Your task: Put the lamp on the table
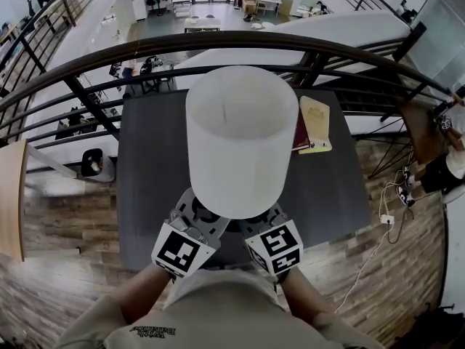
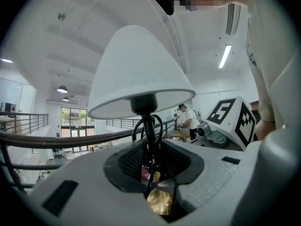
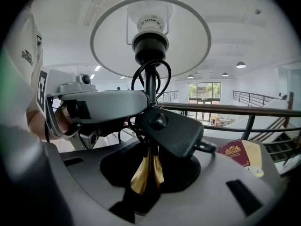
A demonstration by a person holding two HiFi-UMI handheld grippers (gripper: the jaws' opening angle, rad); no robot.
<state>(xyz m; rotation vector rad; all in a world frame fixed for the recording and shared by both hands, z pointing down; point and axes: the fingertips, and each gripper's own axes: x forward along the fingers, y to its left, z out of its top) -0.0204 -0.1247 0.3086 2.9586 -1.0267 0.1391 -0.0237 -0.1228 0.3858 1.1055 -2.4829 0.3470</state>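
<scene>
Evidently the left gripper (image 2: 155,182) and right gripper (image 3: 148,178) both clamp low on the lamp (image 1: 240,144), holding it upright over the table's (image 1: 145,180) near edge. It looks light but top-heavy, its shade (image 2: 138,69) dentable; the stiff stem (image 3: 150,86) is the safest hold.

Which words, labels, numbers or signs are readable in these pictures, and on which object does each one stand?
No text here can be quoted.
The shirt print: upside down and too small to read.
The red booklet: gold emblem; any lettering is too small to read.
The marker cubes: black-and-white square patterns, no words.
The lamp: no print visible.
</scene>
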